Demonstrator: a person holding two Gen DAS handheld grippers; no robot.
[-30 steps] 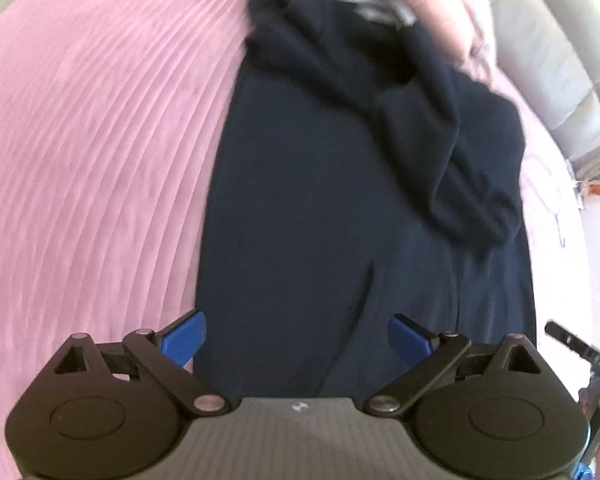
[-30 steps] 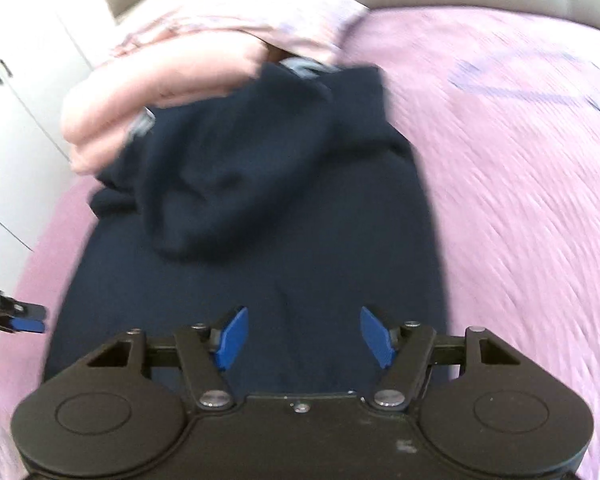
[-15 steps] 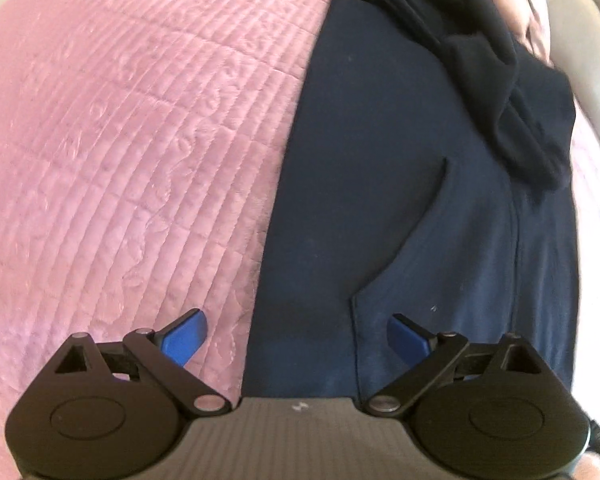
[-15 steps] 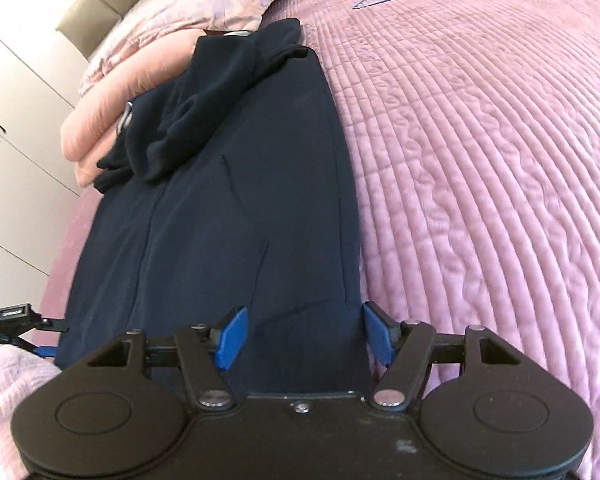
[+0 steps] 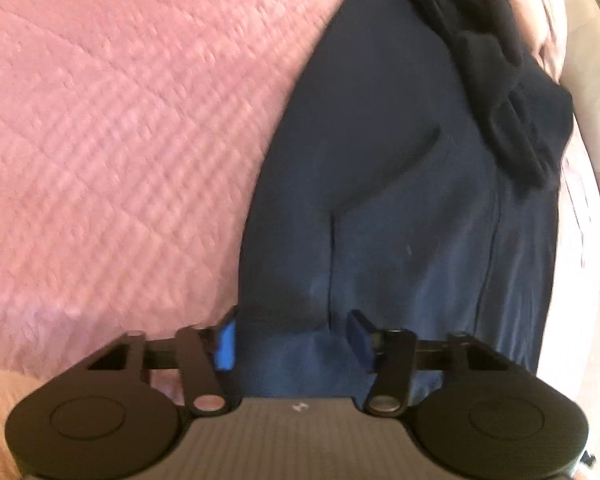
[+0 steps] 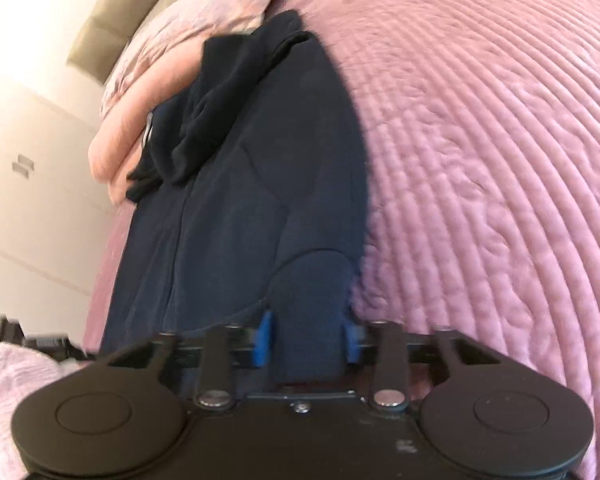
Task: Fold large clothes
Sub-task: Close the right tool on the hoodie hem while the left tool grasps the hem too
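The navy garment (image 5: 380, 200) is lying flat on the quilted pink bedspread (image 5: 120, 140), its long axis running from the lower centre of each frame toward the bunched hood end at the top, against a peach pillow (image 6: 140, 120). The left gripper (image 5: 292, 340) and right gripper (image 6: 306, 340) have just been closing, each now pinching the soft hem; half a second ago both gaped wide.

One navy garment (image 5: 400, 184); one pink quilted bedspread (image 6: 500, 160); one pink pillow (image 6: 204, 20); one folded peach blanket (image 6: 140, 120); two grippers: left (image 5: 292, 338), right (image 6: 306, 338).
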